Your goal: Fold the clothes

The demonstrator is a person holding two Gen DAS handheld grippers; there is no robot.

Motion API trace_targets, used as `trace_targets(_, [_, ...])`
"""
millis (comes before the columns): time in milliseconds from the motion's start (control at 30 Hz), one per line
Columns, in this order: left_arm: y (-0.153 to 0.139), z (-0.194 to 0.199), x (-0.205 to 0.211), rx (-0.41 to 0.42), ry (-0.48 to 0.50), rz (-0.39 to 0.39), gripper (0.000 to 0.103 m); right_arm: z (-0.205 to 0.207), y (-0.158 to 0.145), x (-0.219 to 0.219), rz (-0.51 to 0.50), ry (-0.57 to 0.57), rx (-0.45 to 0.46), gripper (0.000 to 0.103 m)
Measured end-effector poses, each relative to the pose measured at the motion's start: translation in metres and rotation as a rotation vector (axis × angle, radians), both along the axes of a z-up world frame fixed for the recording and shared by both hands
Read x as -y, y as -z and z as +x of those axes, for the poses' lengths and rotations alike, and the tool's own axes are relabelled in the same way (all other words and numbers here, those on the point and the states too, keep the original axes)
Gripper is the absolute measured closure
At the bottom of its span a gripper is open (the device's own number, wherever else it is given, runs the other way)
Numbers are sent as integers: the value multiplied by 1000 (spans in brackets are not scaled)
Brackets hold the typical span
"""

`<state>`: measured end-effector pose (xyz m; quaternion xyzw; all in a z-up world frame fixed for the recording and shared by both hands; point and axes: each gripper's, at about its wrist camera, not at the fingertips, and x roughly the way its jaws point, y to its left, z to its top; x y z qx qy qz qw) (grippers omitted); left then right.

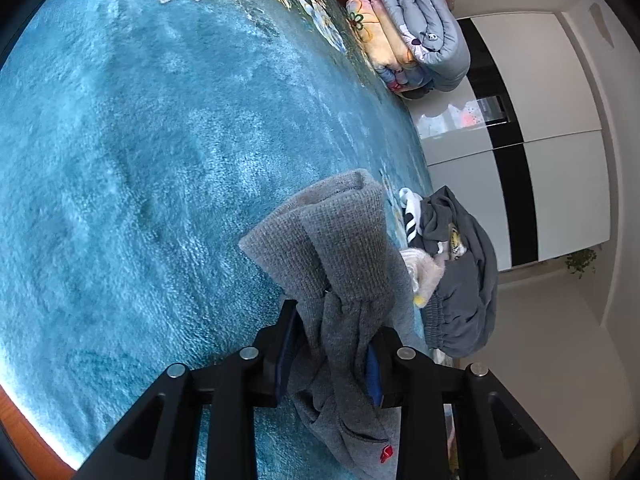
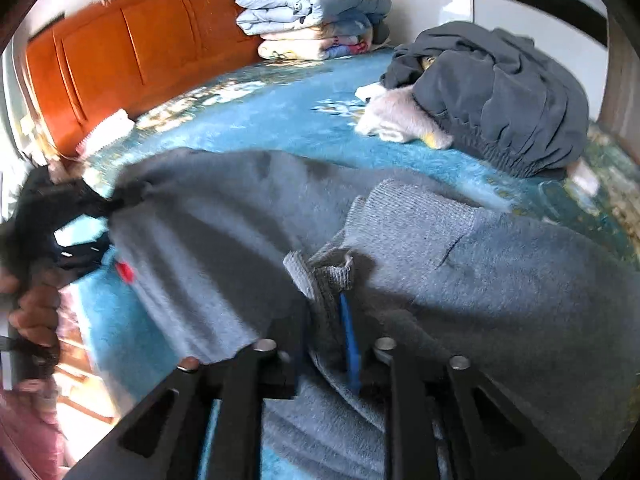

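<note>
A grey knitted sweater (image 1: pixel 340 240) with a small red tag hangs bunched from my left gripper (image 1: pixel 332 344), which is shut on its fabric above the blue bedspread (image 1: pixel 140 140). In the right wrist view the same grey sweater (image 2: pixel 248 232) stretches across the bed between both grippers. My right gripper (image 2: pixel 328 320) is shut on a ribbed edge of it. The left gripper (image 2: pixel 52 216) appears at the far left, blurred, held by a hand (image 2: pixel 32 312).
A pile of unfolded clothes, with a dark grey garment (image 2: pixel 500 100) on top and a cream fluffy piece (image 2: pixel 400 120), lies on the bed to the right. Folded quilts (image 2: pixel 312 12) are stacked by the wooden headboard (image 2: pixel 120 52). A white and black wardrobe (image 1: pixel 520 140) stands beyond the bed.
</note>
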<state>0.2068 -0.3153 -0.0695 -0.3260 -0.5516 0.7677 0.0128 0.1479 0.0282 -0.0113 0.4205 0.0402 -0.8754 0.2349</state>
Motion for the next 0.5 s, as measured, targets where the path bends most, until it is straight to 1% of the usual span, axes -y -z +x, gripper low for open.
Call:
trace_targets(33, [-1, 0, 0, 1, -1, 0, 68, 2, -6, -7, -49, -17, 12, 73])
trace_targets(67, [-2, 0, 0, 3, -1, 1, 68, 9, -19, -19, -114, -27, 2, 69])
trace_targets(100, [-3, -1, -1, 4, -2, 1, 66, 14, -26, -26, -137, -26, -16, 61])
trace_targets(133, [-3, -1, -1, 6, -3, 2, 59, 21, -35, -38, -157, -17, -48, 56])
trace_targets(167, [-4, -1, -1, 12, -10, -2, 55, 28, -41, -55, -170, 8, -77, 49])
trace_targets(200, [-5, -2, -2, 22, -23, -10, 52, 35, -46, -73, -183, 34, -105, 47])
trace_targets(233, [-5, -3, -2, 33, -35, -17, 52, 42, -52, -90, -196, 60, -133, 47])
trace_targets(300, [-7, -5, -3, 53, -61, -33, 53, 48, -51, -128, -207, 148, -151, 47])
trace_targets(400, [-8, -8, -5, 84, -99, -56, 63, 56, -39, -193, -246, 310, -142, 47])
trace_targets(433, [-13, -9, -7, 96, -107, -77, 69, 61, -37, -212, -274, 352, -148, 47])
trace_targets(467, [-21, -11, -11, 106, -110, -110, 71, 65, -35, -231, -301, 394, -154, 47])
trace_targets(500, [-33, -13, -18, 104, -102, -156, 74, 69, -33, -250, -328, 436, -160, 47])
